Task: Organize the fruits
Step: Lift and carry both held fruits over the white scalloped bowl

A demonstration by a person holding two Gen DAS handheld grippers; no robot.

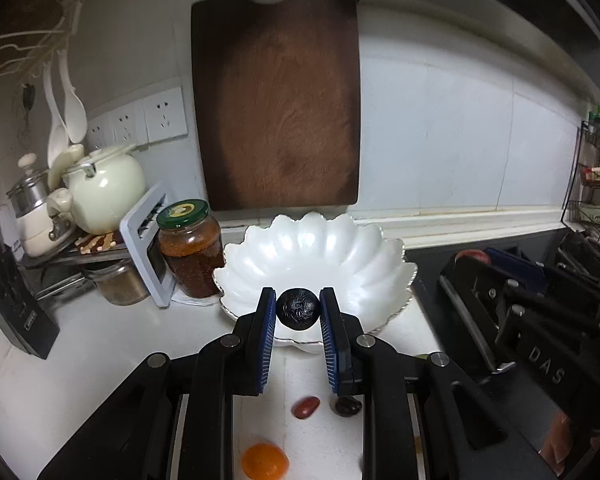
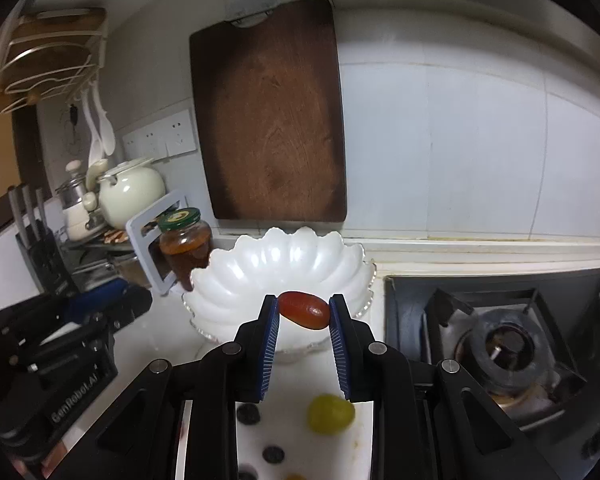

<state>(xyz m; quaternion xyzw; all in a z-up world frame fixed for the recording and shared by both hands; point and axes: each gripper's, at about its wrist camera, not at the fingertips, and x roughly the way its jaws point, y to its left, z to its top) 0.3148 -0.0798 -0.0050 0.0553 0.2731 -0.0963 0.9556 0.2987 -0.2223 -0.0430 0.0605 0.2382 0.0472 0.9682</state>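
Two hand-held grippers over a white kitchen counter, each carrying one fruit toward the same dish.

Left gripper (image 1: 298, 307): its blue-padded jaws are closed on a round, wrinkled dark plum (image 1: 298, 310), pinched at its widest part. The plum has no marked long axis. It hangs in front of the near rim of the scalloped white bowl (image 1: 340, 248), which lies straight ahead along the fingers; in this view the fruit appears just short of, or just above, that rim, and the pictures do not settle which.

Right gripper (image 2: 304, 312): its jaws are closed on an oblong red fruit (image 2: 304, 310). The fruit's long axis runs across the gap from pad to pad, tilted down toward the right pad, so it is held by its two ends. The white bowl (image 2: 236, 276) again lies directly ahead, with the fruit overlapping its near rim.

Neither gripper is clearly nearer; both stand at the bowl's front edge, the right gripper to the stove side. The bowl's visible interior shows no fruit.

Left on the counter below the fingers: an orange (image 1: 265, 461), a red fruit (image 1: 305, 407), a dark fruit (image 1: 347, 406), a green fruit (image 2: 331, 414) and small dark berries (image 2: 248, 414).

Judgement: a short forward advance should carry either fruit over the basin for release.
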